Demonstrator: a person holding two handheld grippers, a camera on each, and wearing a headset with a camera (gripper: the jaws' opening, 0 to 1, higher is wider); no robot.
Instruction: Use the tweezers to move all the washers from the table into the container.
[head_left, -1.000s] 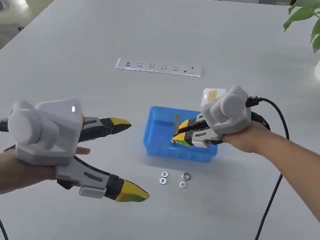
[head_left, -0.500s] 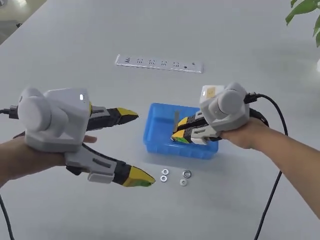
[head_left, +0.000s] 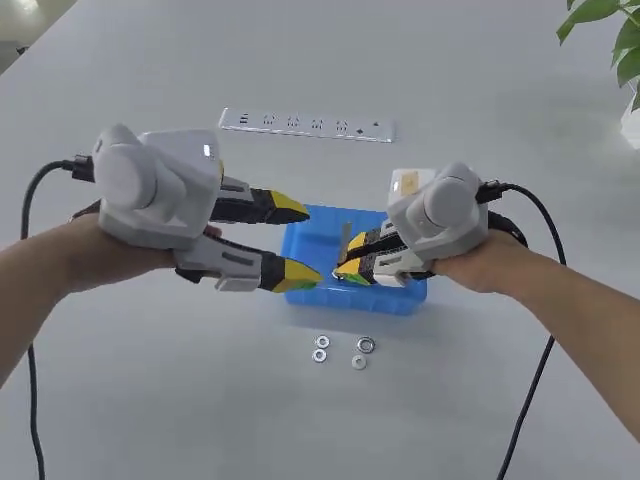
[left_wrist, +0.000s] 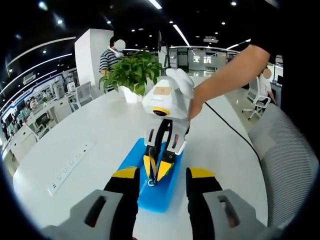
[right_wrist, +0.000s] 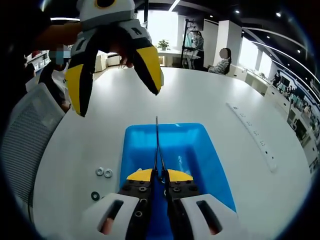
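We held the right gripper clamped shut on the tweezers, their tips over the blue container, while our left gripper hovered wide open and empty at its left edge. Four washers lay on the table just on the container's near side.

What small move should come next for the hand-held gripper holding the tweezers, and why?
Probably carry the right hand-held gripper, shut on the thin metal tweezers, off the blue plastic container toward the small metal washers: four lie on the white table just outside it.
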